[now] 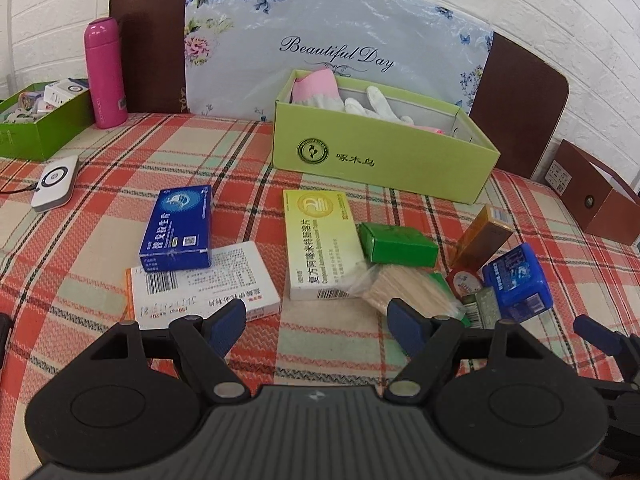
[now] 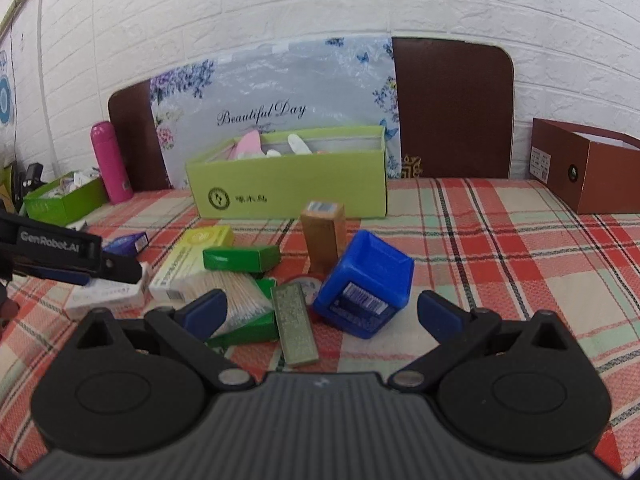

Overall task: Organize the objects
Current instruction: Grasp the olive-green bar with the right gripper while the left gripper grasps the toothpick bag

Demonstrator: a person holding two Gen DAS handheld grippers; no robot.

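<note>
Both claws hang with jaws spread and empty above a plaid tablecloth (image 1: 120,208): the left gripper (image 1: 316,322) at lower centre of its view, the right gripper (image 2: 322,312) before a tilted blue box (image 2: 366,288). Medicine boxes (image 1: 178,228) and a toothpick bag (image 1: 408,290) crowd mid-frame (print unreadable). Gloves (image 1: 372,106) lie partly hidden inside the light-green box (image 1: 380,160) behind.

Both the left gripper (image 1: 316,320) and right gripper (image 2: 322,314) are black, with blue finger pads (image 1: 226,326), silver pivot screws, and ribbed grey bodies.
</note>
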